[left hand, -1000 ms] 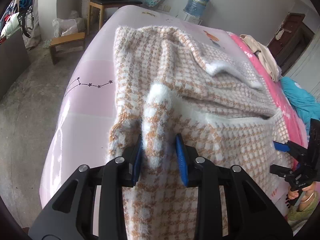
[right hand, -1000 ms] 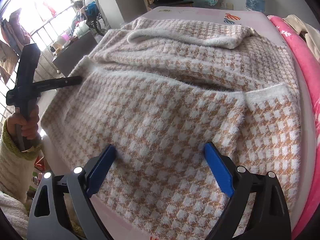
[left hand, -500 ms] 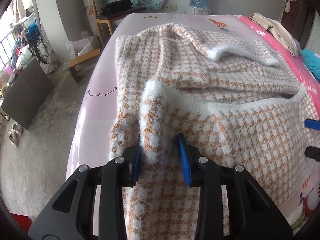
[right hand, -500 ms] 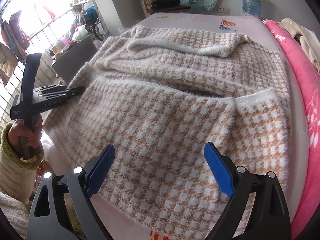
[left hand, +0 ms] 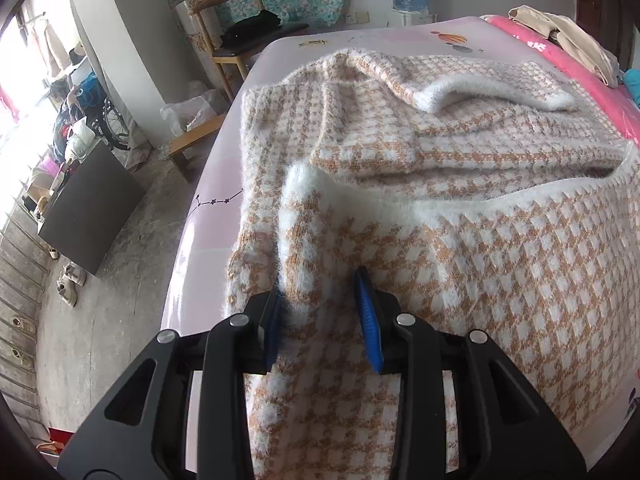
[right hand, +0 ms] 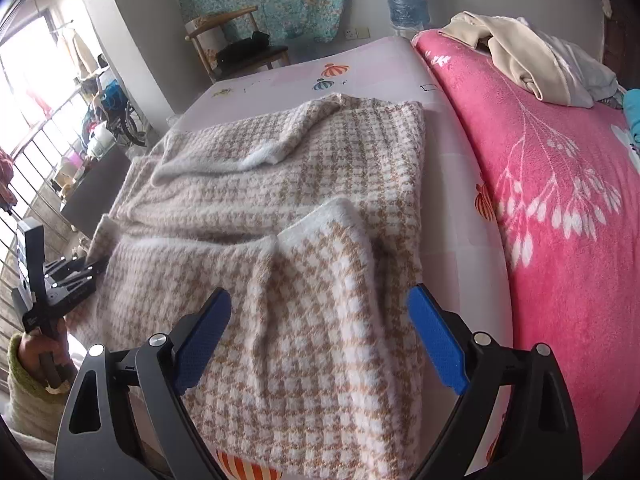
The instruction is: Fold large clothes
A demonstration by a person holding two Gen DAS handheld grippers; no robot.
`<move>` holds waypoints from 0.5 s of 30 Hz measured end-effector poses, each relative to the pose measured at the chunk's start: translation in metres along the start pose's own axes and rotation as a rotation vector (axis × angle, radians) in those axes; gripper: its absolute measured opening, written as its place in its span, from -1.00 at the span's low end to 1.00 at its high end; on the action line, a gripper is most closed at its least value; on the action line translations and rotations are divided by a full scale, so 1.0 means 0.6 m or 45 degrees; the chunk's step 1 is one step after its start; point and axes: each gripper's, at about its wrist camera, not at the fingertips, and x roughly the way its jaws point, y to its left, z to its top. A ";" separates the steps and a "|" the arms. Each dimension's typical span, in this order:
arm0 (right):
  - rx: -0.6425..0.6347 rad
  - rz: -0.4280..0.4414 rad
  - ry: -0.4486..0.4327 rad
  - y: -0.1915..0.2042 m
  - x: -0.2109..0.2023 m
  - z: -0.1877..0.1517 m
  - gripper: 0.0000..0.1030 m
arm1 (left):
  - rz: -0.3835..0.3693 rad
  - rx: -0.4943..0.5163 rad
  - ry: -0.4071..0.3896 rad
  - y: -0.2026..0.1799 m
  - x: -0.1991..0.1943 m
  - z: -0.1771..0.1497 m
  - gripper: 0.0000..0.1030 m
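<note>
Pink bed sheet (right hand: 448,184) underneath, and the right gripper (right hand: 318,332) has swung across to the sweater's (right hand: 304,320) near corner, fingers spread, while the left gripper (left hand: 320,312) stays pinching its folded edge.

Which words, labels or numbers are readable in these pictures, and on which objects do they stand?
Nothing can be read with certainty.
Water bottle: its blue label carries print, too blurred to read.
Left hand-held gripper: small white marks on its handle, too small to read.
Bed sheet: only drawings, no words.
</note>
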 end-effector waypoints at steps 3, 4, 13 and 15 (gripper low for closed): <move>0.013 0.031 0.020 -0.008 0.021 0.016 0.59 | -0.002 -0.011 0.006 0.000 0.000 0.002 -0.36; 0.024 0.048 0.028 -0.011 0.027 0.019 0.53 | -0.002 -0.014 0.008 0.000 0.001 0.002 -0.36; 0.080 0.070 0.119 -0.032 0.055 0.017 0.23 | -0.007 -0.019 0.012 0.000 0.001 0.003 -0.36; 0.087 0.067 0.138 -0.036 0.055 0.010 0.18 | -0.006 -0.019 0.010 0.000 0.001 0.002 -0.36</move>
